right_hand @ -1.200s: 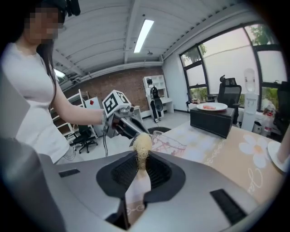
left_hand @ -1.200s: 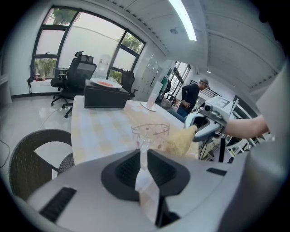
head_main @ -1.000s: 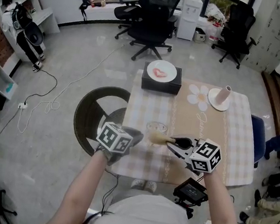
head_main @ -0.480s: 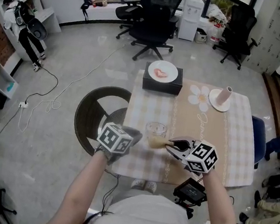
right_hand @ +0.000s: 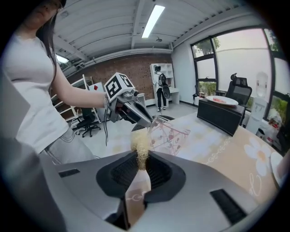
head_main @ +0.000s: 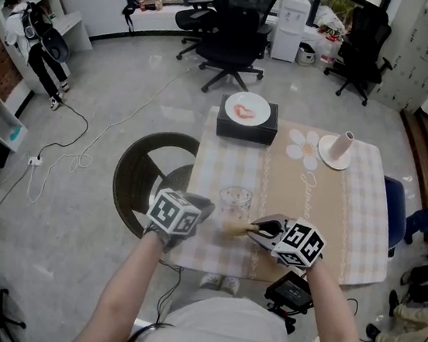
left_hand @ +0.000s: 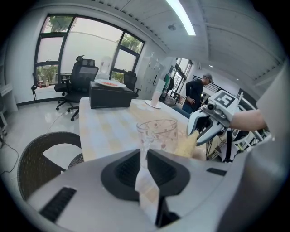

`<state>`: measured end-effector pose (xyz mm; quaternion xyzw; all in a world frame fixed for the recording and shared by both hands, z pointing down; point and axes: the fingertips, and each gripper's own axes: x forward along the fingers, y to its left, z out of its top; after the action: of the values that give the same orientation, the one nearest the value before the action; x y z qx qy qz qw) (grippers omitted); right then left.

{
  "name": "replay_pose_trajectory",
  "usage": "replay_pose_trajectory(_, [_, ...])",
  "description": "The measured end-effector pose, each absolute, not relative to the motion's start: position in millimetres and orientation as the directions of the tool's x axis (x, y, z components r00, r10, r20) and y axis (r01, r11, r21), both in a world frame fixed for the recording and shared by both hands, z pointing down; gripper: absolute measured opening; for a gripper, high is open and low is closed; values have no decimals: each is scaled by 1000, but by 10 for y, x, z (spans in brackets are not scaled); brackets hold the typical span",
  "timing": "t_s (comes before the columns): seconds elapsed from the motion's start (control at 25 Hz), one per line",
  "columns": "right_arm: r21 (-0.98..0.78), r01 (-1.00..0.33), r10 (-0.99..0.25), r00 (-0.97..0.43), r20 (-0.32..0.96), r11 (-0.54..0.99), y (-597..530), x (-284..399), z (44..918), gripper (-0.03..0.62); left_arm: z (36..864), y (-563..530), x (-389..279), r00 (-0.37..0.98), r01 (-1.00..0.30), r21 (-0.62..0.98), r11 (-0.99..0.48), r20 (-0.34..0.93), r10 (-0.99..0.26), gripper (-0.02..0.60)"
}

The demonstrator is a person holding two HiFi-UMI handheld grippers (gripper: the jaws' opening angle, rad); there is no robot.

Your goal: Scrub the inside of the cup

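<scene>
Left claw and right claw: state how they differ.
The left claw pinches the wall of the clear patterned glass cup; the right claw clamps a straw-coloured fibrous scrubber. The left claw touches the cup; the right claw, with its scrubber, stands outside, beside it. Both are shut on something.

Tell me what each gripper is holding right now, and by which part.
The left gripper pinches the cup by its near rim. The right gripper clamps the scrubber by its near end.
</scene>
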<state>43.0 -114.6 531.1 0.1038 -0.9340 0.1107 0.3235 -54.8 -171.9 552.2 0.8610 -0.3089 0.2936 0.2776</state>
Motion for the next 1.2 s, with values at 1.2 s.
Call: replay_pose_trajectory(1.2, [-106, -259, -171, -843, 511, 960, -1211, 373, 5128, 54, 5707, -1895, -720, 553, -728, 172, -664, 721, -419, 49])
